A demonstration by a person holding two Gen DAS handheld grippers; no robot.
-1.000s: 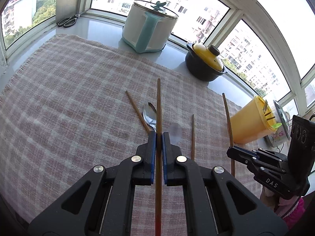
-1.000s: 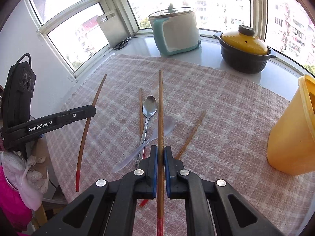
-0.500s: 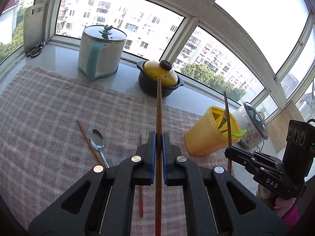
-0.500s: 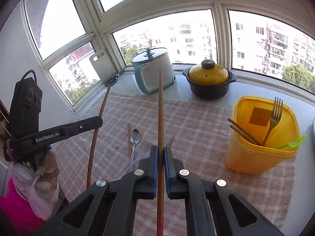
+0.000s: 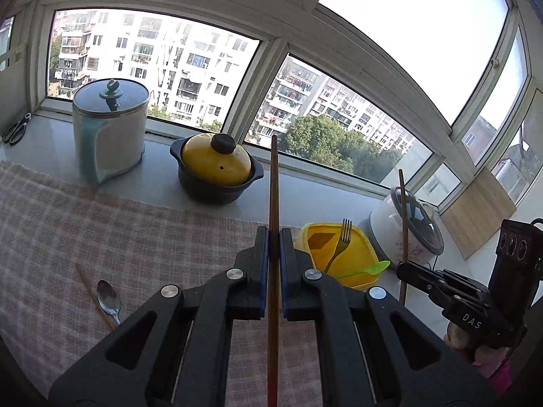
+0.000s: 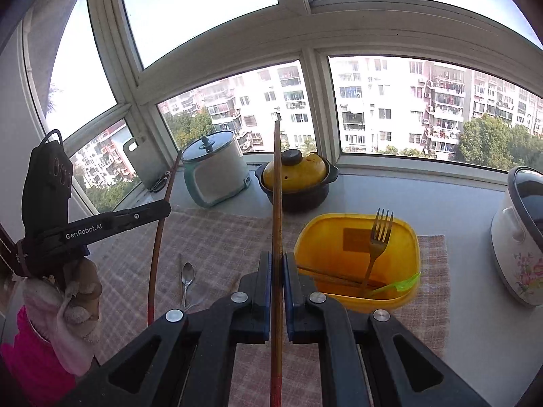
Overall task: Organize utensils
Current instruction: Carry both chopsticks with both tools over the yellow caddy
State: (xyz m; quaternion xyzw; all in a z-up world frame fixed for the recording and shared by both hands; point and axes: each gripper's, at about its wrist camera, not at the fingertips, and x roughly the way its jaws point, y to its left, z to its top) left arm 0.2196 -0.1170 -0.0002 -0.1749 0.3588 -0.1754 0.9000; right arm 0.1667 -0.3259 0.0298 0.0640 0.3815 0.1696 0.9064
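Two hand-held grippers each clamp one long brown wooden chopstick, shaft running straight out past the tips: the left gripper and the right gripper. The open yellow plastic utensil bin sits ahead and below, nearer the right gripper, already holding a fork.

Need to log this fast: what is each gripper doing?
Left gripper: shut on a chopstick.
Right gripper: shut on another chopstick.

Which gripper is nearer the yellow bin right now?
Right, by a little. The right gripper is just left of the yellow bin. The left gripper is farther out on that side.
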